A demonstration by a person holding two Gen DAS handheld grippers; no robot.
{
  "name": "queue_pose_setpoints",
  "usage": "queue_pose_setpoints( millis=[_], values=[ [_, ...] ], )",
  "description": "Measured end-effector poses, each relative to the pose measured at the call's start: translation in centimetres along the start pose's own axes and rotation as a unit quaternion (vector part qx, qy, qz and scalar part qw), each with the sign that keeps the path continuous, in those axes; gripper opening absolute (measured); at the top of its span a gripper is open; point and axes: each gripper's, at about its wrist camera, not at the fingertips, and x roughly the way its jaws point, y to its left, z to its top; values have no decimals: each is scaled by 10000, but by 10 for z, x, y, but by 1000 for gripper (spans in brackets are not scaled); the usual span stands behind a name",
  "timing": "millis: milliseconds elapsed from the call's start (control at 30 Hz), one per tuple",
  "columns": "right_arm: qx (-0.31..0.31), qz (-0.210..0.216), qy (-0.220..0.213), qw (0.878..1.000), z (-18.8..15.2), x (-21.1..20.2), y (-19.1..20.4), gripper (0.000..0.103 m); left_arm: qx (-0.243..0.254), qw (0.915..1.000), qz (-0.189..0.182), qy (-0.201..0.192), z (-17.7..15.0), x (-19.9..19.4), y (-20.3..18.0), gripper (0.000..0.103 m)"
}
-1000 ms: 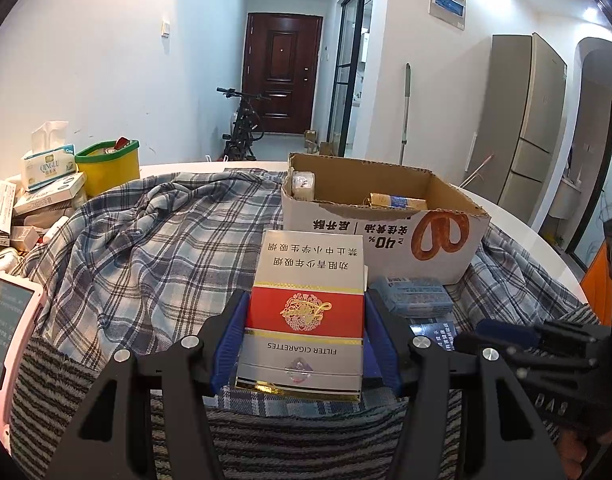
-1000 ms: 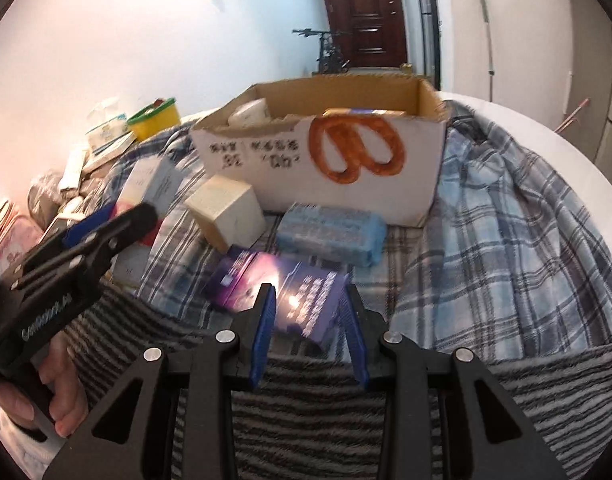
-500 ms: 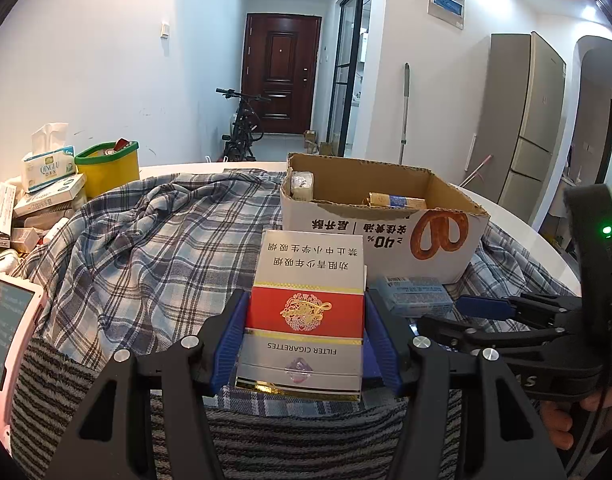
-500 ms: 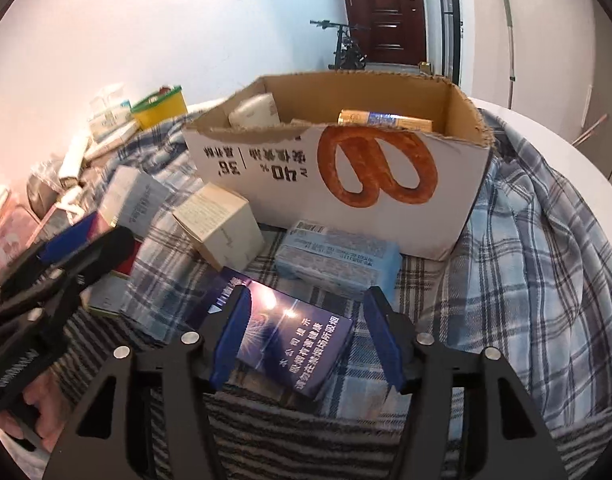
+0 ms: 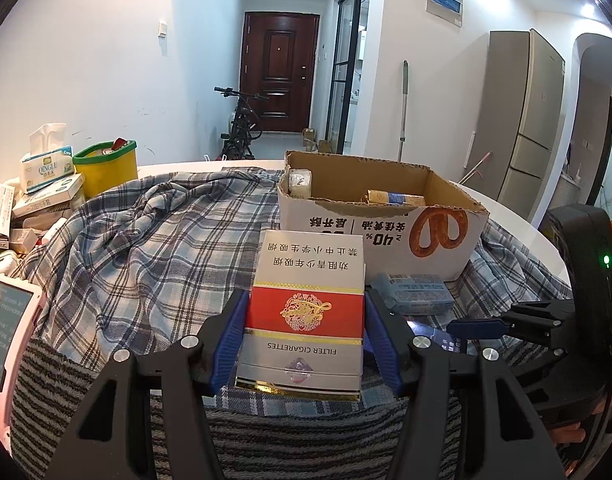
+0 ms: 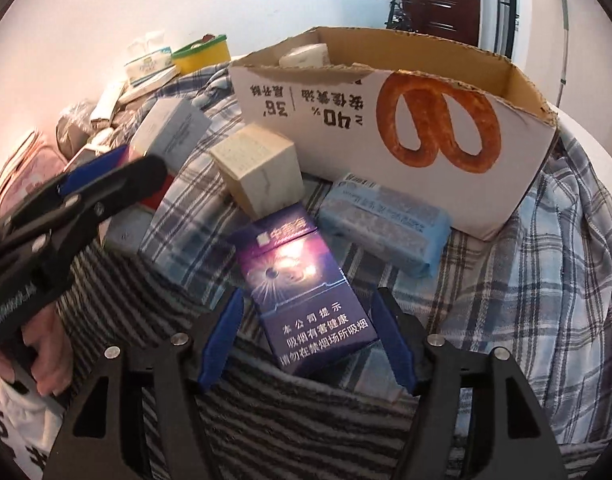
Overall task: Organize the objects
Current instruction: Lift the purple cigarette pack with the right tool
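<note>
Plaid cloth [image 6: 546, 280] over a round table; left gripper [image 5: 306, 340] clamps the red-white cigarette pack [image 5: 303, 312], lower centre; right gripper [image 6: 308, 336] is opening around the purple pack [image 6: 301, 288] (untouched); risk: skewed pack slips the pads, or snags cloth; cardboard box [image 6: 386, 120] upper right.

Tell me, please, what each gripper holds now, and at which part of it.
The left gripper clamps the red and white cigarette pack by its two long sides. The right gripper holds nothing: its jaws are opening around the purple pack.
</note>
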Motion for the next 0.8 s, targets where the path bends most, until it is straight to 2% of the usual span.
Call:
queue_pose_setpoints(
  millis=[200, 300, 533, 633, 800],
  values=[
    [-26, -183, 220, 9996, -2, 7, -2, 65, -4, 10000, 3, 14, 0, 0, 0, 60],
    [29, -185, 145, 9997, -4, 5, -8, 59, -1, 10000, 4, 13, 0, 1, 0, 60],
    [481, -296, -402, 9976, -8, -19, -11, 56, -2, 10000, 4, 17, 0, 1, 0, 60],
    [621, -689, -701, 9932, -13, -32, -8, 56, 0, 10000, 4, 15, 0, 1, 1, 60],
    [808, -1072, -858, 9872, -24, -42, -4, 56, 1, 10000, 6, 5, 0, 1, 1, 60]
  ],
)
